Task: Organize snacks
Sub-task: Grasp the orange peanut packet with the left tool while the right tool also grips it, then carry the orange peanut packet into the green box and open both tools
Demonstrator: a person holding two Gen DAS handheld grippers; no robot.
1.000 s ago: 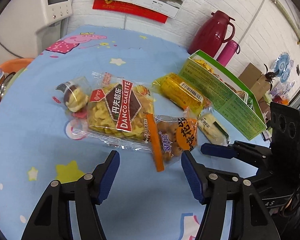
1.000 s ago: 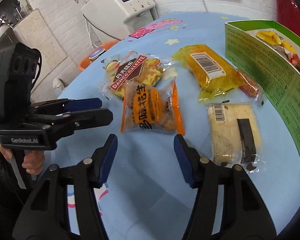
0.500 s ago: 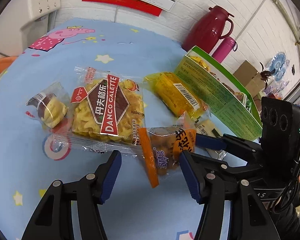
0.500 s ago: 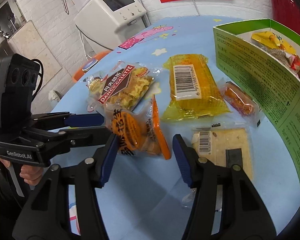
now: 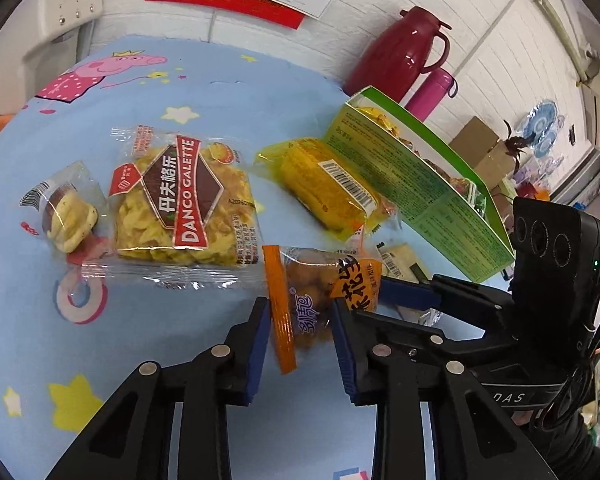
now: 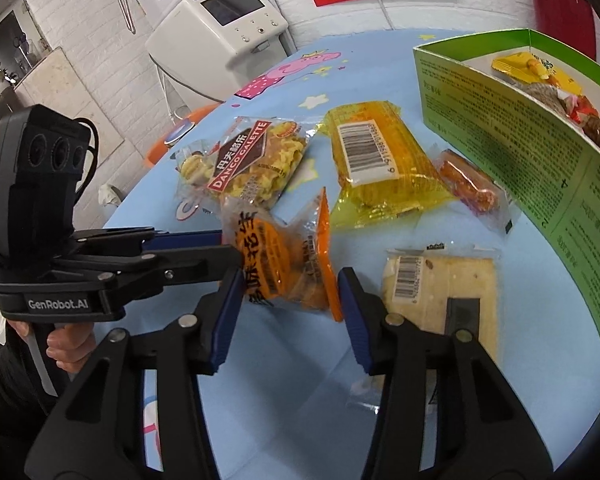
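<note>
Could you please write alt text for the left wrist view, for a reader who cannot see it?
The left tongs straddle an orange peanut packet on a blue cartoon tablecloth, with the right tongs reaching in beside it. Behind lie a Danco Galette bag, a yellow packet and an open green box.

A blue cartoon-print tablecloth (image 5: 148,80) carries a Danco Galette bag (image 5: 184,200), yellow packet (image 5: 328,188) and green box (image 6: 540,128).

We log the setting as a lived-in home room. Whitewashed brick wall (image 5: 496,28) at 12 o'clock; cartoon-pig cloth (image 5: 112,68) covers the worktop; red thermos jug (image 5: 396,48) at 1 o'clock; white water dispenser (image 6: 220,28) at 11 o'clock; cardboard boxes (image 5: 484,152) at 3 o'clock.
</note>
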